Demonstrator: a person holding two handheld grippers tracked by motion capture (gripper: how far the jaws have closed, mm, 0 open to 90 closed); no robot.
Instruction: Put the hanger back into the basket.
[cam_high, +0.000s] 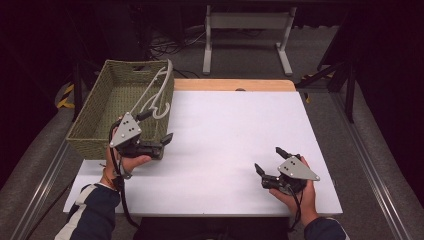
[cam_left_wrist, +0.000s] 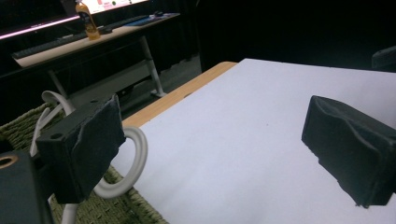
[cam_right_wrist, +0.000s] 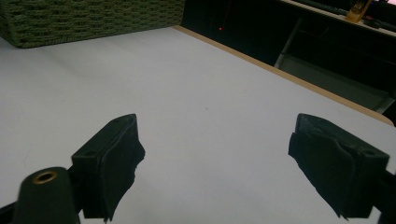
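at a white-topped table (cam_high: 225, 150), a person's left gripper (cam_high: 159, 131) hangs beside the near right corner of a woven basket (cam_high: 95, 135), its jaws spread wide with nothing between them — a white plastic hanger (cam_high: 152, 95) lies propped in the basket, its hook and loop leaning over the right rim. in the left gripper view the hanger's rounded loop (cam_left_wrist: 135, 158) curls just behind the left pad, close by it but not pinched; whether it brushes the pad cannot be told. judging by this, the drop-off step looks done: the hanger is in the basket and let go, though part of it rides on the rim rather than inside.

the right gripper (cam_high: 270, 167) rests low over the bare table near its front right corner, jaws likewise parted and empty, as its own view confirms (cam_right_wrist: 215, 158).

the next move likely calls for drawing the left gripper clear of the loop without snagging it, or nudging the hanger fully down into the basket.

the basket is coarse olive-green weave, rectangular with sloping walls and a cut-out handle at the far end; the hanger is smooth, tubular and glossy; the pads are matt black foam, creased at the edges; the table has a pale wooden strip (cam_high: 235, 84) along its far side.
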